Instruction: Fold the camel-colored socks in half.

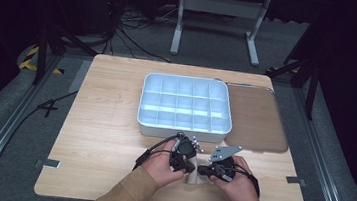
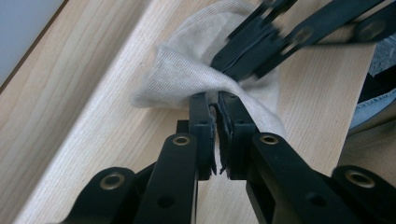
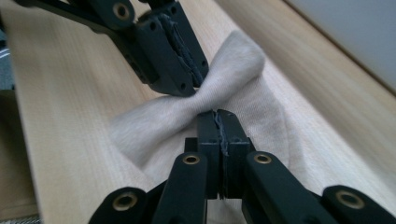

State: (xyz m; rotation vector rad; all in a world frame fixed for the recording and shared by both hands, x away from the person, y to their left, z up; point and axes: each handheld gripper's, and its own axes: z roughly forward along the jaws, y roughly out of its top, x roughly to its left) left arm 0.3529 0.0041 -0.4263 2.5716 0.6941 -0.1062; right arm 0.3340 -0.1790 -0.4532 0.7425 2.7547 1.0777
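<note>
Nearest the high camera, two forearms in tan sleeves come up from the table's near edge and bend inward, so that the hands face each other just in front of the person. The left gripper (image 1: 188, 166) lies nearly level in its hand, pointing rightward; its jaws are closed on a fold of the beige sock (image 2: 187, 74), though in the left gripper view a thin slit shows between the pads lower down. The right gripper (image 1: 203, 170), with a grey three-cornered plate on top, points leftward to meet it, and its jaws are pressed fully together on the same sock (image 3: 154, 126). The two pinch points sit just beside each other, the cloth bunched at them and fanning out to both sides. The sock (image 1: 197, 177) rests on the wooden table (image 1: 103, 123) between the hands. Beyond them stands a white compartment tray (image 1: 182, 129), with a translucent brown lid (image 1: 257, 119) lying flat to its right.
</note>
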